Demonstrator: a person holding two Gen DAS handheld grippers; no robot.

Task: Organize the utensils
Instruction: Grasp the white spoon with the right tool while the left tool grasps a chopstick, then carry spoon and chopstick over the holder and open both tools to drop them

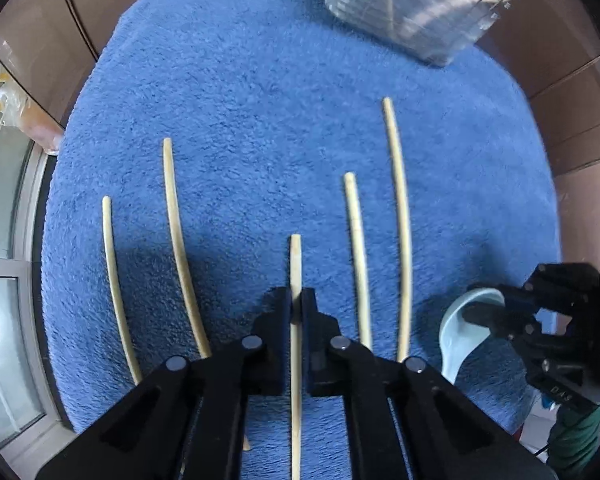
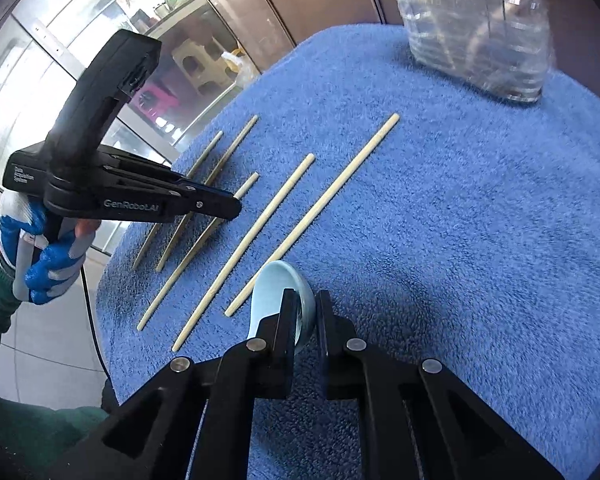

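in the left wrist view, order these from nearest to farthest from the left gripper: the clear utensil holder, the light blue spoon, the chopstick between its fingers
1. The chopstick, right between the fingers of the left gripper, centre of the blue towel.
2. The light blue spoon, off to the right, in the right gripper.
3. The clear utensil holder, at the towel's far right corner.

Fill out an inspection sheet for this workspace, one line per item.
Surface: blue towel covers the table.
Job's things: five chopsticks lie side by side; pale blue spoon beside them; clear holder at the far edge.
Clutter: nothing seen.
Grippers: left hand-held gripper shut on the middle chopstick; right hand-held gripper shut on the spoon's bowl rim.
Cables: black cable hangs below the gloved left hand.
Surroundings: brown cabinets, glass doors.
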